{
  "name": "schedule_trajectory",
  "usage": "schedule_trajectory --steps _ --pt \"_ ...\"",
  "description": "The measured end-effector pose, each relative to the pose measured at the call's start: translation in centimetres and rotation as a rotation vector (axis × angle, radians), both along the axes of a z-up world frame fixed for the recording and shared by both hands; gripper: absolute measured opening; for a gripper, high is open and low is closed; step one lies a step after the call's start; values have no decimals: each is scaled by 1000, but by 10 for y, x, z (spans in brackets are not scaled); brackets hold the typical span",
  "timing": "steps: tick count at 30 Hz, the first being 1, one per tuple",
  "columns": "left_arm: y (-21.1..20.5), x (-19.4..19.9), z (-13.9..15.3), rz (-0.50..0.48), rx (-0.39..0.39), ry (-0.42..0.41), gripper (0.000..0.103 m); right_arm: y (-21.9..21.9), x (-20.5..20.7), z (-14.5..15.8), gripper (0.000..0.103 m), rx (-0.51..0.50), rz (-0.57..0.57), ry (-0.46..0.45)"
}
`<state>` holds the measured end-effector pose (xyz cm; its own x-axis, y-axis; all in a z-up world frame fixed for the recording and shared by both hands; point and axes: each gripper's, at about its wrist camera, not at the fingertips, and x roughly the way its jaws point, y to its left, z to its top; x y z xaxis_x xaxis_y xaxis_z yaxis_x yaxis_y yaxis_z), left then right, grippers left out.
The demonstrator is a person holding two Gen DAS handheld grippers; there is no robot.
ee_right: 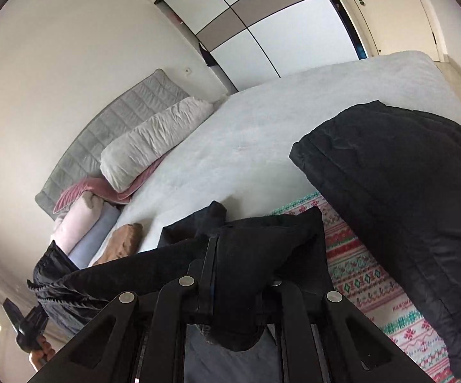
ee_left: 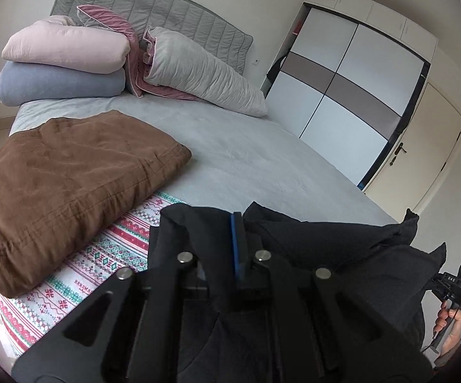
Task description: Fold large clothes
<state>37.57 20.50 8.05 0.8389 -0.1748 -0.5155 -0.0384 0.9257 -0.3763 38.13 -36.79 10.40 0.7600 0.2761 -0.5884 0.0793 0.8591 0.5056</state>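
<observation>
A black garment point(ee_left: 342, 242) hangs stretched between both grippers above the near end of the bed. In the left wrist view my left gripper point(ee_left: 237, 223) is shut on one edge of it, and the cloth covers all but one blue-padded finger point(ee_left: 235, 249). In the right wrist view my right gripper point(ee_right: 213, 245) is shut on the other edge of the black garment point(ee_right: 262, 242), whose folds drape over the fingers. A folded brown garment point(ee_left: 70, 172) lies on the bed to the left. A folded black padded jacket point(ee_right: 406, 207) lies on the right.
A bare stretch of the bed's grey sheet point(ee_left: 246, 146) lies between the two folded pieces. A patterned blanket point(ee_left: 80, 274) covers the near edge. Pillows and rolled quilts point(ee_left: 70, 57) sit by the grey headboard point(ee_left: 166, 9). A wardrobe point(ee_left: 351, 73) and a door point(ee_left: 422, 146) stand beyond.
</observation>
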Motion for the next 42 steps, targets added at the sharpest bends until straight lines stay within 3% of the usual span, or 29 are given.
schedule_trajectory --steps 4,7,12,17,19,21,22,23,25,30,36,42 --pt "-13 64 -28 32 66 59 10 9 60 -31 12 -62 -19 35" --pt "-17 99 -53 62 68 85 10 11 98 -59 12 -85 -31 61" --pt "-20 143 -99 101 51 166 14 4 143 -108 14 -26 -79 97" --pt "-32 154 -123 37 83 265 26 -3 160 -141 23 61 -88 172" --pt "-32 149 -119 16 86 269 41 -9 161 -141 26 102 -67 189" --pt "-31 143 -108 19 81 241 76 -14 156 -132 32 129 -60 173" --pt "-30 137 -102 28 90 226 82 -15 153 -125 40 129 -64 162" --pt "-29 134 -96 27 99 221 86 -18 147 -117 54 114 -76 149" --pt "-27 126 -90 -12 117 253 86 -21 133 -101 67 86 -74 116" --pt "-10 87 -100 -100 172 357 86 -26 90 -90 71 24 15 153" --pt "17 36 -140 -268 78 501 86 -39 22 -123 76 -1 109 253" --pt "20 24 -183 -393 -192 556 88 -48 -2 -175 76 150 159 352"
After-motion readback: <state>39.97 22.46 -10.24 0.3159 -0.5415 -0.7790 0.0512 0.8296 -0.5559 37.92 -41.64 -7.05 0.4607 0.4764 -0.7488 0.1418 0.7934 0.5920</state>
